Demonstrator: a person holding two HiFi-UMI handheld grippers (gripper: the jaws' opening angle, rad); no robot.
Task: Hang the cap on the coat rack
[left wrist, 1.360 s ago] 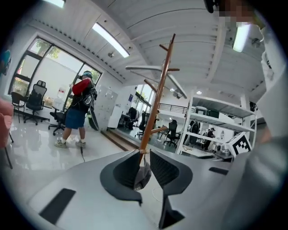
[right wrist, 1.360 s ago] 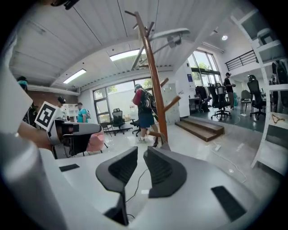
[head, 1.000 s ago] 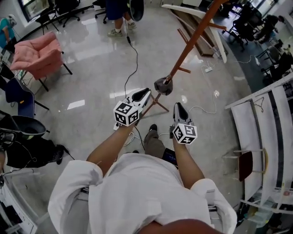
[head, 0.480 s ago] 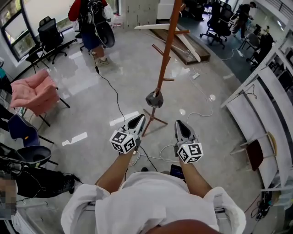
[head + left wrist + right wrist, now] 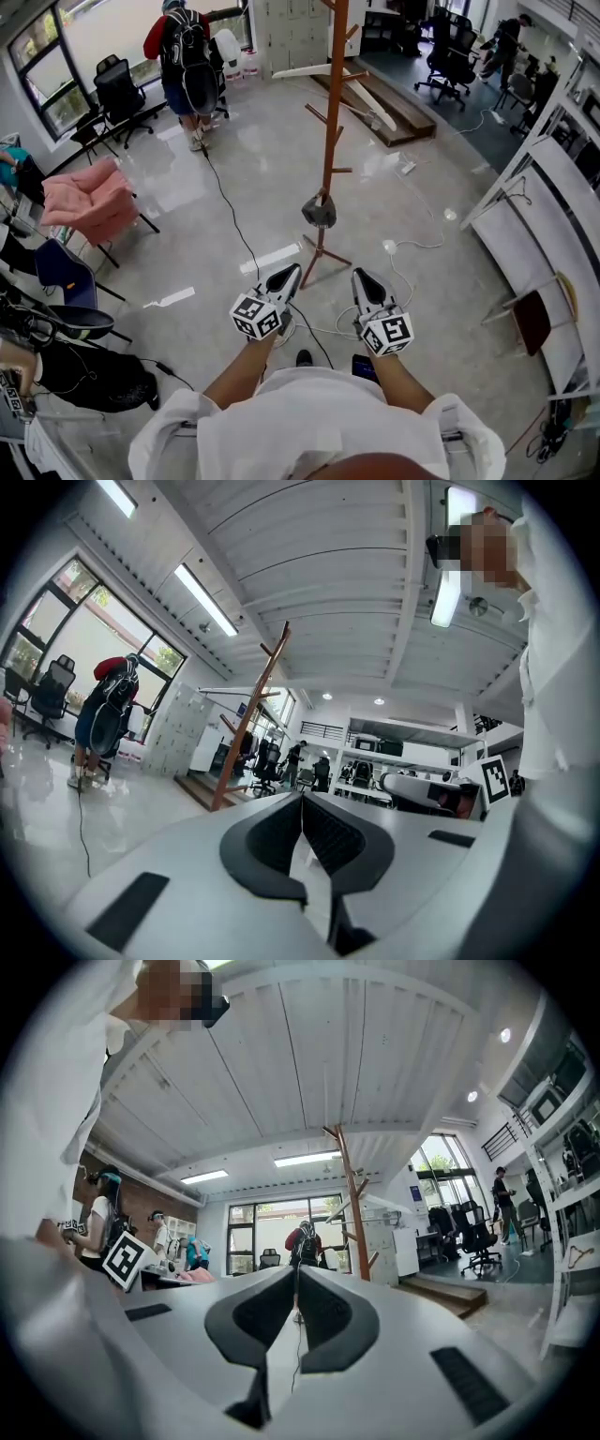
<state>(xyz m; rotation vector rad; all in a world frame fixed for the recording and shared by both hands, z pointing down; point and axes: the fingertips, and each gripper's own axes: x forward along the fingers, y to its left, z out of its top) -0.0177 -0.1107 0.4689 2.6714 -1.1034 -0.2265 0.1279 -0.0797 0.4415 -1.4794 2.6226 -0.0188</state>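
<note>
Smooth wooden coat rack point(image 5: 335, 103), matt grey cloth cap point(image 5: 319, 213), glossy reflective floor point(image 5: 422, 202)

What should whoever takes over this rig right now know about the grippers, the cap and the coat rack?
The left gripper has its jaws shut, with nothing between them.
The right gripper is also shut and empty, beside the left.
The cap hangs low on the coat rack; neither gripper touches it.
Done: the cap is hung.
Left: nothing apparent; perhaps check that it sits securely.

Glossy floor point(image 5: 431, 197) w/ cable point(image 5: 229, 208), coat rack point(image 5: 332, 122)
</note>
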